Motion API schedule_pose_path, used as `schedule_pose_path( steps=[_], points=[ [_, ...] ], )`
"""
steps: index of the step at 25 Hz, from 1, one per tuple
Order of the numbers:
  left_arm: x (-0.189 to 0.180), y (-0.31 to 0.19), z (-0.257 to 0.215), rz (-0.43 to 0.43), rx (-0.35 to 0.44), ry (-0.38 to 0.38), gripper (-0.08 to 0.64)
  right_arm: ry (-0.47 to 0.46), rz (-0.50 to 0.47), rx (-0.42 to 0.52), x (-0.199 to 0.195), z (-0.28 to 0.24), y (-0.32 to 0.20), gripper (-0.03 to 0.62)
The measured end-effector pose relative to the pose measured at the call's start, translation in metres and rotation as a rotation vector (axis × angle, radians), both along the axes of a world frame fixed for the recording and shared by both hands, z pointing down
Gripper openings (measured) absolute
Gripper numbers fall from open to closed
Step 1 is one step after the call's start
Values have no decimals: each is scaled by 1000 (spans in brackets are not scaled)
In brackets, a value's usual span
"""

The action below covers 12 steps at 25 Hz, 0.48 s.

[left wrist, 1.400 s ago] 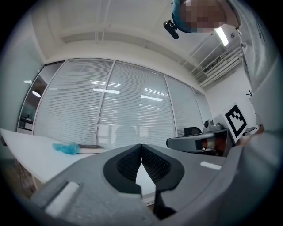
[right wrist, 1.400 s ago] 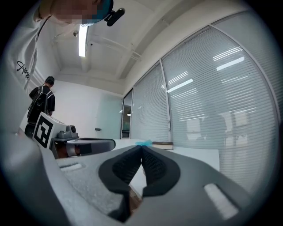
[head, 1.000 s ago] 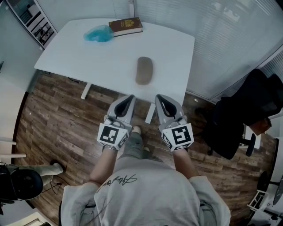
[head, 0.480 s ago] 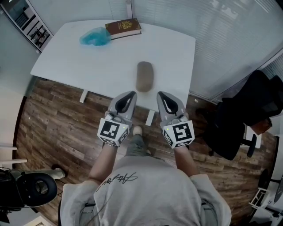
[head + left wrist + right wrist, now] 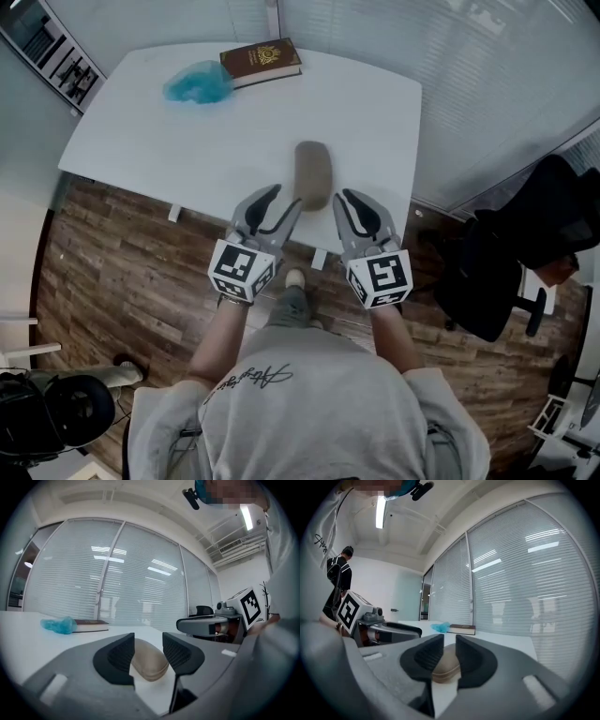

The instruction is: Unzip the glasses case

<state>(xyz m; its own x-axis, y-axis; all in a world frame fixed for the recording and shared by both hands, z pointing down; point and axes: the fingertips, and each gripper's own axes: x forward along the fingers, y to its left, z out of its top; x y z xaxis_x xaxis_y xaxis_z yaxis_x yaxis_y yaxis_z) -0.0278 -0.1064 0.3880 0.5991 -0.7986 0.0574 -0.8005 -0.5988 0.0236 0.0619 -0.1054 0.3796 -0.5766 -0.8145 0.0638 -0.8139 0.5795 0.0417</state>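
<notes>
A tan, oval glasses case (image 5: 313,175) lies closed near the front edge of the white table (image 5: 169,141). My left gripper (image 5: 279,200) is just short of the case's near-left end; its jaws have just been opening and stand apart, with nothing between them. In the left gripper view the case (image 5: 149,664) lies a little beyond the left gripper (image 5: 146,645). My right gripper (image 5: 350,198) is beside the case's near-right end; its jaws have just been opening to a narrow gap that holds nothing. The case (image 5: 446,667) shows through the slit of the right gripper (image 5: 449,649).
A brown book (image 5: 262,58) and a crumpled blue cloth (image 5: 196,83) lie at the table's far edge. A black office chair (image 5: 525,248) stands right of the table. Window blinds run behind it. Wood floor lies below the table's front edge.
Both grippers moved forward from over the floor to the table's front edge, flanking the case's near end. The left jaws went from shut to apart.
</notes>
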Motion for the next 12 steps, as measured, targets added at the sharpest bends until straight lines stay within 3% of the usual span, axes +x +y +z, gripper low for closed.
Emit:
schedule_pose_path(
  steps=[1, 5, 12],
  points=[
    [2, -4, 4, 16, -24, -3, 195, 2, 1, -7, 0, 2, -3, 104],
    [8, -19, 19, 74, -134, 0, 278, 12, 4, -26, 0, 10, -12, 105],
    [11, -45, 41, 83, -293, -13, 316, 32, 15, -48, 5, 21, -20, 110]
  ],
)
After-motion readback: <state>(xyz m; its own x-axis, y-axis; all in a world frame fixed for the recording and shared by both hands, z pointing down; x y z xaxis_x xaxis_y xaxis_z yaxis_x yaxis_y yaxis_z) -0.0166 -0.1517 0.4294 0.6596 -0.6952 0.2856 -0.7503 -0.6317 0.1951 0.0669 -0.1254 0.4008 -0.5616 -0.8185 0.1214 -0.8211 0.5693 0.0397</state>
